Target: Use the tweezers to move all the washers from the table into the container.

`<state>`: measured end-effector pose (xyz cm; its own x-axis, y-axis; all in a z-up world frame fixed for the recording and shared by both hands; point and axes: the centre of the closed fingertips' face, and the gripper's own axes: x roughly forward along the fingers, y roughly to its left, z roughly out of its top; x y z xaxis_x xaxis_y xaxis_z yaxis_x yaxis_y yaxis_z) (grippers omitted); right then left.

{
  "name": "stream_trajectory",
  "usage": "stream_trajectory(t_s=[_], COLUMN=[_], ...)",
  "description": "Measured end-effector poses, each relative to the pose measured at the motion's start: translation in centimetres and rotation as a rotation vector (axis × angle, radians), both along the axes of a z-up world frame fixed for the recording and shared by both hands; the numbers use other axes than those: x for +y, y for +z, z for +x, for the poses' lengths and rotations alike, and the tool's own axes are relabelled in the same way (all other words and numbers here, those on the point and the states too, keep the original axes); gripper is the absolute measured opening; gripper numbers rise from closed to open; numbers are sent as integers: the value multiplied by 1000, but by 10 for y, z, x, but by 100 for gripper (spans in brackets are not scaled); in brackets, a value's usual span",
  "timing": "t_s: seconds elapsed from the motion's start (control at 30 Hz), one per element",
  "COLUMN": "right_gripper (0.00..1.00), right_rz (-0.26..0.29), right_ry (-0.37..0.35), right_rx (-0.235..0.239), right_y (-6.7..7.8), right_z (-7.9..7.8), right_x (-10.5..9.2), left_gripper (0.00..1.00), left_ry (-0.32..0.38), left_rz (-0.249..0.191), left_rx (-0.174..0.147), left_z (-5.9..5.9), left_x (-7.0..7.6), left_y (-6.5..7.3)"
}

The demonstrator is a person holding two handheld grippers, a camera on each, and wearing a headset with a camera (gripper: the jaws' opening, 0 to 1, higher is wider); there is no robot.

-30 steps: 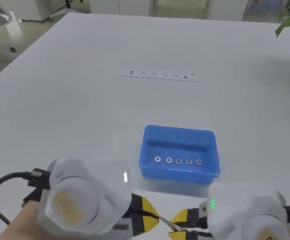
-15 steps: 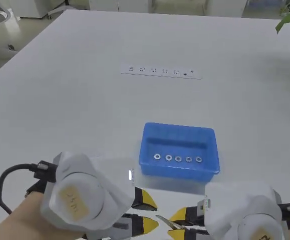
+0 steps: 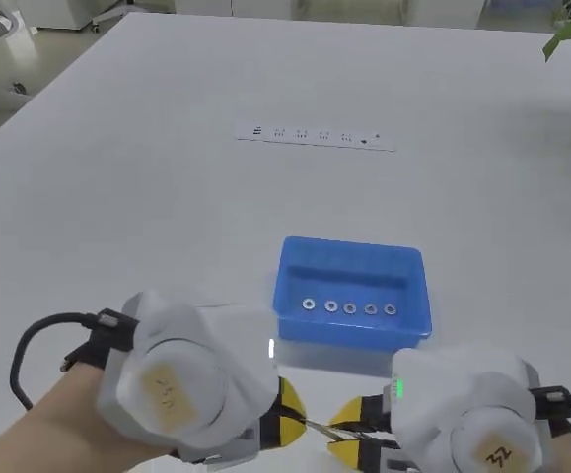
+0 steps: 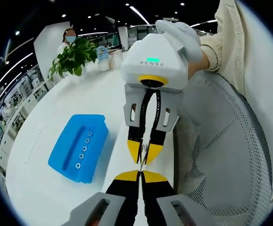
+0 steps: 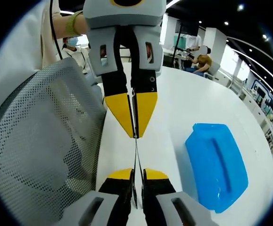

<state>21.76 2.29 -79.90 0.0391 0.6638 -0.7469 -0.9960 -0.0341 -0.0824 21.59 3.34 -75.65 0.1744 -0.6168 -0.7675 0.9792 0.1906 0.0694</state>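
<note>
The left gripper point(image 4: 140, 176) and right gripper point(image 5: 137, 175) face each other tip to tip, both pinching the thin metal tweezers point(image 3: 317, 427). Five small silver washers point(image 3: 349, 308) lie in the blue rectangular plastic container point(image 3: 352, 258) nearby.

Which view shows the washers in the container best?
Head view: five washers in a row, seen from above. The left gripper view shows them small and slanted; the right gripper view blurs them.
</note>
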Motion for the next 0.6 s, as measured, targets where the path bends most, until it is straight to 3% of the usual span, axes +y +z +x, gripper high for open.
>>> stream_trajectory(t_s=[0.13, 0.2, 0.27, 0.33, 0.43, 0.6], right_gripper=[6, 12, 16, 20, 24, 26], right_rz=[16, 18, 34, 75, 121, 198], right_ry=[-29, -45, -61, -81, -156, -311], right_rx=[27, 34, 32, 62, 62, 64], right_y=[-2, -2, 1, 9, 20, 39], right_z=[3, 4, 5, 4, 15, 35], right_x=[2, 2, 0, -2, -11, -35], left_gripper=[0, 0, 0, 0, 0, 0], left_ry=[6, 4, 6, 9, 14, 23], left_rz=[31, 44, 61, 78, 99, 199], left_rx=[20, 25, 36, 48, 72, 127], left_z=[2, 2, 3, 5, 6, 3], left_x=[5, 7, 10, 12, 15, 23], left_y=[-7, -10, -14, -18, -25, -42])
